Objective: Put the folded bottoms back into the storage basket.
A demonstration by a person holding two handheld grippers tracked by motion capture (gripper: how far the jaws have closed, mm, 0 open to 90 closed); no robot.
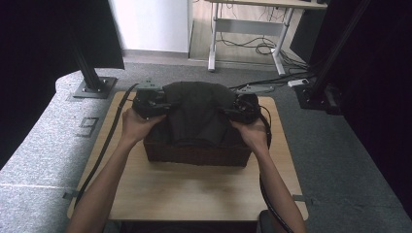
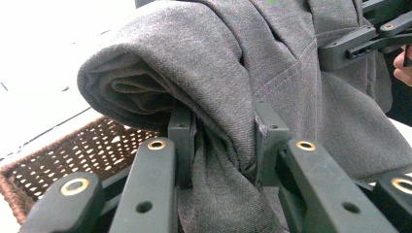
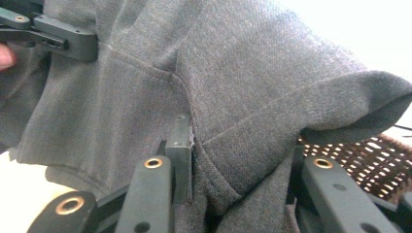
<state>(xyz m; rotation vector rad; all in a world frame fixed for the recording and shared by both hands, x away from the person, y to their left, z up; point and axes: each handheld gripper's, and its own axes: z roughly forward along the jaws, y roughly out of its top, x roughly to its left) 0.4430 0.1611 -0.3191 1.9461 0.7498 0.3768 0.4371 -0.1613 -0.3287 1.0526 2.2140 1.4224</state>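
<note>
Light wood surface (image 1: 194, 187), rectangular, w/ a dark brown wicker basket (image 1: 197, 155) sitting about mid-surface. Grey folded garment (image 1: 197, 114) is held up over the basket, lower edge hanging down into it. Left gripper (image 1: 154, 108) at the basket's left rear corner, fingers (image 2: 180, 141) clamped on a bunched fold of the cloth. Right gripper (image 1: 239, 111) at the basket's right rear corner, fingers (image 3: 180, 160) likewise pinching the fabric near a seam. Wicker weave shows below the cloth in both gripper views.

Room: grey carpet floor (image 1: 43, 145) around the surface; black post on a metal foot plate (image 1: 92, 85) beyond the basket to its left, another black frame (image 1: 320, 82) to its right. Farther back past the basket, a white desk frame (image 1: 252, 29) w/ loose cables (image 1: 262, 48) on the floor under it. Cable (image 1: 104, 145) trails from left gripper across the surface, left of the basket.
</note>
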